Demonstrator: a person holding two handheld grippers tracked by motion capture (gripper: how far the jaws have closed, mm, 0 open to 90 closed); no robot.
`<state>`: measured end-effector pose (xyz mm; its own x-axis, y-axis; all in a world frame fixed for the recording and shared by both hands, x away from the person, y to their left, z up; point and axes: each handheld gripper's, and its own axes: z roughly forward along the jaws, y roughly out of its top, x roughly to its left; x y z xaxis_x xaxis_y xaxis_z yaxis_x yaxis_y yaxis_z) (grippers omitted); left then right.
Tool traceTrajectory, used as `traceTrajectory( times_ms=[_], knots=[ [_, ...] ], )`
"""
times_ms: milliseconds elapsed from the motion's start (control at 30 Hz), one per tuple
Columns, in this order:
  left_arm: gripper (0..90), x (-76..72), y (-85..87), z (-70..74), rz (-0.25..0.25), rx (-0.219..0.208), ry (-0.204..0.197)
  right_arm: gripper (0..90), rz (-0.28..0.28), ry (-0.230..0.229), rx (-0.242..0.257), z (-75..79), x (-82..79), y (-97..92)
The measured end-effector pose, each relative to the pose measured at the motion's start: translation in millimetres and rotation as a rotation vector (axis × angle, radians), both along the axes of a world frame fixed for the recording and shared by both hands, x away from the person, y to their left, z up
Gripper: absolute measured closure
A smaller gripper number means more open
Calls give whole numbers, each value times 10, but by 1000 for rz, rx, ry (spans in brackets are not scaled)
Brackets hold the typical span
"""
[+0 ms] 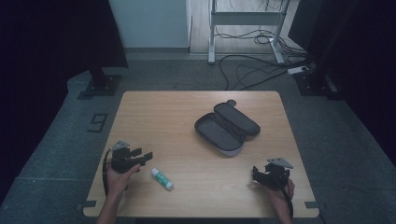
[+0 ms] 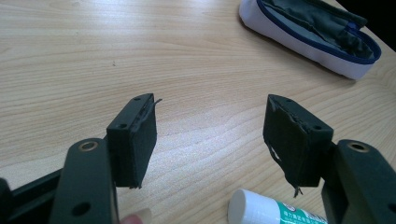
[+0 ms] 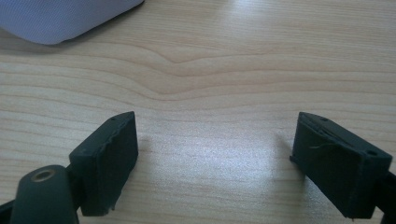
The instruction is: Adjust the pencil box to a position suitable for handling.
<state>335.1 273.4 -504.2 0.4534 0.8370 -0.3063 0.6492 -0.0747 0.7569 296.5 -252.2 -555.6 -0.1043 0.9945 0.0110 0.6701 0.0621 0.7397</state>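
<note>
An open grey pencil case [image 1: 227, 127] with a white underside lies right of the table's middle; in the left gripper view the pencil case [image 2: 310, 35] is at the top right, and its white corner [image 3: 65, 18] is at the top left of the right gripper view. A white glue stick [image 1: 162, 179] with a green label lies near the front left. My left gripper [image 1: 142, 157] rests just left of it, open and empty, with the glue stick [image 2: 271, 211] by its right jaw. My right gripper [image 1: 256, 173] sits at the front right, open over bare wood [image 3: 215, 140].
The wooden table [image 1: 154, 116] stands on grey carpet. Beyond its far edge are a black stand base [image 1: 100, 86], a white desk frame [image 1: 245, 21] and loose cables [image 1: 252, 70] on the floor.
</note>
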Motion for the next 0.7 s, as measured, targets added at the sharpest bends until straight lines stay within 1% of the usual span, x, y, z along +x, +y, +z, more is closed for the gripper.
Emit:
traceTrajectory(
  times_ms=[467, 567, 700],
  knots=[
    [354, -6, 2, 8, 2, 0, 0, 144, 7, -1, 1, 0, -7, -9],
    [354, -6, -5, 9, 7, 9, 2, 146, 7, -1, 1, 1, -7, -9],
    [355, -8, -16, 11, 4, 10, 2, 161, 8, -5, 1, 1, -10, -9]
  ],
)
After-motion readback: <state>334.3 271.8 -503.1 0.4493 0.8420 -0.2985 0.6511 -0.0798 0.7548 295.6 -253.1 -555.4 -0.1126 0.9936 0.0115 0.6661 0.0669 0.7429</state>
